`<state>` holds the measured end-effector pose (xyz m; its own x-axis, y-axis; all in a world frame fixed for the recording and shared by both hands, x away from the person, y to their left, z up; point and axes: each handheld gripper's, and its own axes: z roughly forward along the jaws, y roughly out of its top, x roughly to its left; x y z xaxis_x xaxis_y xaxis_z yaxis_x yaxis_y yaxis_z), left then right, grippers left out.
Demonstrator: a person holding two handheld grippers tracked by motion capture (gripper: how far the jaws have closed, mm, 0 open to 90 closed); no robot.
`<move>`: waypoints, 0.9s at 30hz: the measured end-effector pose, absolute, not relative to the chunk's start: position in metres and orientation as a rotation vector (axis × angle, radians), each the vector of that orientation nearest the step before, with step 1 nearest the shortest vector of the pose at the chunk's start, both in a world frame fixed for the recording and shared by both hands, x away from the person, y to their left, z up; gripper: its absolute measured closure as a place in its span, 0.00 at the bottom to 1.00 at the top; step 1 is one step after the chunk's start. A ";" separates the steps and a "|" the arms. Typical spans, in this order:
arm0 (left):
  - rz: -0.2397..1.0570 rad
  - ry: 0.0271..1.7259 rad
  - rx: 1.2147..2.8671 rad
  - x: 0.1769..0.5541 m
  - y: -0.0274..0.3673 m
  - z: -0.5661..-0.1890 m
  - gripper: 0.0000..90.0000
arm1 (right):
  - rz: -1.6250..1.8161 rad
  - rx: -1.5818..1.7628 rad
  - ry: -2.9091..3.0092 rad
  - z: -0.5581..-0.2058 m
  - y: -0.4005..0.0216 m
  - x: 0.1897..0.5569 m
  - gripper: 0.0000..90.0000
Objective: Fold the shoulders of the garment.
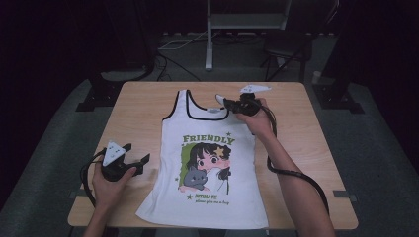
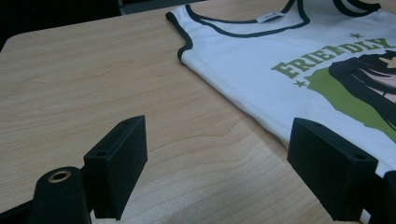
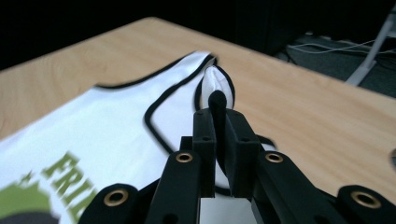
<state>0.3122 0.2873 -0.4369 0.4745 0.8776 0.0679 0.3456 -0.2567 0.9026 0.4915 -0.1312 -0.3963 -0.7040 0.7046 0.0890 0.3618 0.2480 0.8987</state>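
A white tank top (image 1: 212,163) with black trim, the word FRIENDLY and a cartoon girl print lies flat on the wooden table (image 1: 143,106). My right gripper (image 1: 228,103) is shut on the top's right shoulder strap (image 3: 215,81), which is lifted and pulled toward the neckline. In the right gripper view the jaws are pressed together with the black-edged strap sticking up between them. My left gripper (image 1: 140,157) rests near the table's left front, just left of the top's side, and it is open. Its jaws stand wide apart over bare wood (image 2: 205,149), with the top's edge (image 2: 261,70) beyond them.
Past the table's far edge there are a white stand (image 1: 210,34), cables on the floor and a dark chair (image 1: 289,47). Black equipment bases sit on the floor to the left and right of the table.
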 end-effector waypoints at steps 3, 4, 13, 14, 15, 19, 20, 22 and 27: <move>0.740 1.032 1.819 0.312 0.287 -0.437 0.22 | 1.399 0.944 2.230 -0.402 -0.126 0.483 0.93; 0.741 1.032 1.820 0.312 0.287 -0.437 0.22 | 1.384 0.932 2.241 -0.404 -0.125 0.481 0.93; 0.745 1.030 1.822 0.312 0.287 -0.437 0.22 | 1.257 0.787 2.306 -0.418 -0.121 0.456 0.92; 0.745 1.030 1.822 0.312 0.287 -0.437 0.22 | 1.244 0.767 2.310 -0.419 -0.121 0.454 0.92; 0.747 1.030 1.824 0.312 0.286 -0.437 0.22 | 1.244 0.767 2.310 -0.419 -0.121 0.454 0.92; 0.750 1.029 1.826 0.312 0.286 -0.437 0.22 | 1.199 0.718 2.339 -0.423 -0.119 0.446 0.92; 0.751 1.029 1.826 0.312 0.286 -0.437 0.22 | 1.197 0.715 2.345 -0.424 -0.119 0.445 0.92; 0.751 1.028 1.825 0.312 0.286 -0.437 0.22 | 1.188 0.703 2.360 -0.427 -0.119 0.443 0.91; 0.750 1.026 1.827 0.311 0.286 -0.437 0.22 | 1.150 0.663 2.394 -0.436 -0.118 0.437 0.90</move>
